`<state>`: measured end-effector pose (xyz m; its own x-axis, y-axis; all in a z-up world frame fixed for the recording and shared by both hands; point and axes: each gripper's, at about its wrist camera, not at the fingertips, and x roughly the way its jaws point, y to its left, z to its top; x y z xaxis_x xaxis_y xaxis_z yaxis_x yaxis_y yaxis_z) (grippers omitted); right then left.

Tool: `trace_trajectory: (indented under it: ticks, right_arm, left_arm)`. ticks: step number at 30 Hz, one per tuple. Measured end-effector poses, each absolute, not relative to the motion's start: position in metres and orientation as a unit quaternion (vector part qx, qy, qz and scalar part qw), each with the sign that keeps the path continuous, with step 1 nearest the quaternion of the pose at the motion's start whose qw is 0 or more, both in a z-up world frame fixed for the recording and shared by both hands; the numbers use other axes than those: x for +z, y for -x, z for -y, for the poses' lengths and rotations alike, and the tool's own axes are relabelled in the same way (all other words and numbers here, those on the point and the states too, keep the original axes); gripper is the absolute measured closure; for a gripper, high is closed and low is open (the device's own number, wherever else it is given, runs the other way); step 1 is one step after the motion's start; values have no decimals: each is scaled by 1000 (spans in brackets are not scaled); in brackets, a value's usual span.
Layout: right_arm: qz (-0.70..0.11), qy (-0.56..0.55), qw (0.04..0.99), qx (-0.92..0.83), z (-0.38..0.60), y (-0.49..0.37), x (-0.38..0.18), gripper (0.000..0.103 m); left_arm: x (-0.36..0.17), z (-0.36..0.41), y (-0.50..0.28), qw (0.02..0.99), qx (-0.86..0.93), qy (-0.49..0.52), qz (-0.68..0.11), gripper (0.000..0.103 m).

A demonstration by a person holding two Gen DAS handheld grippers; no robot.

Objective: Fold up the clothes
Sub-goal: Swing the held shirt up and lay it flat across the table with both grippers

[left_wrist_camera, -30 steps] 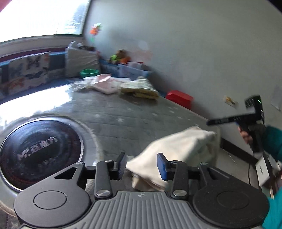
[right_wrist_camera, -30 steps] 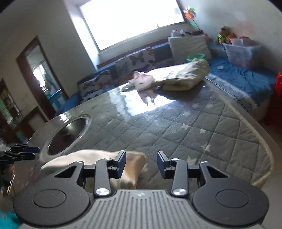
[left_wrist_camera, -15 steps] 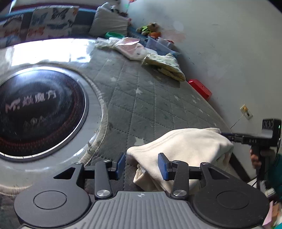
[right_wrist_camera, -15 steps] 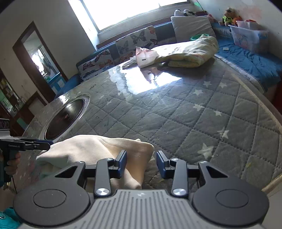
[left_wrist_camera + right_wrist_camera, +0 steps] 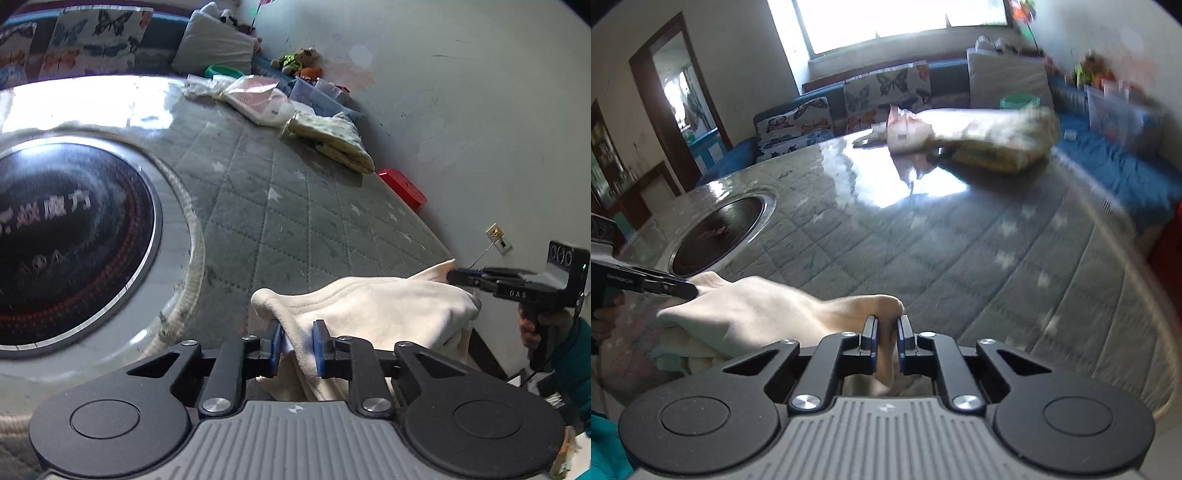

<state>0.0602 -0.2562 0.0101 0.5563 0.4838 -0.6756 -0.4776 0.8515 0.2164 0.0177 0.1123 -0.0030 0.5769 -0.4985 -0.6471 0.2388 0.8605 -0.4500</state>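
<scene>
The tabletop (image 5: 280,206), round and spread with a grey quilted star cover under a glossy clear sheet, fills most of what I see, with a dark round burner plate (image 5: 66,236) sunk in it at the left. At the far side lie a folded yellowish blanket (image 5: 328,136) and a pink-and-white garment (image 5: 258,99), set well apart from my work, I judge so the near edge stays free for folding. At the near right edge lies the cream garment (image 5: 376,310), bunched and partly draped off the rim, and it is what I am handling. My left claw (image 5: 297,345) has just been closing and is now clenched on the garment's near-left edge, cloth pinched between the blue pads. My right claw (image 5: 886,345) has just been closing too and grips the opposite corner, a tuck of cream fabric squeezed between its jaws. I hold 2 separated points so the cloth can be lifted and drawn taut between them; my guess is the next move is to spread it flat on the quilt before any fold.
</scene>
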Motion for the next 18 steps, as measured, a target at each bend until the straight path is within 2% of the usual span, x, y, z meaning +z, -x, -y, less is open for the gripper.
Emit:
trace_trajectory:
  ticks: [9, 18]
  right_arm:
    - [-323, 63, 901, 282, 210, -117, 46, 97]
    - [-292, 90, 912, 273, 154, -199, 55, 98]
  left_arm:
    - [25, -124, -43, 907, -178, 122, -363, 90]
    - [32, -142, -108, 935, -112, 70, -329, 93]
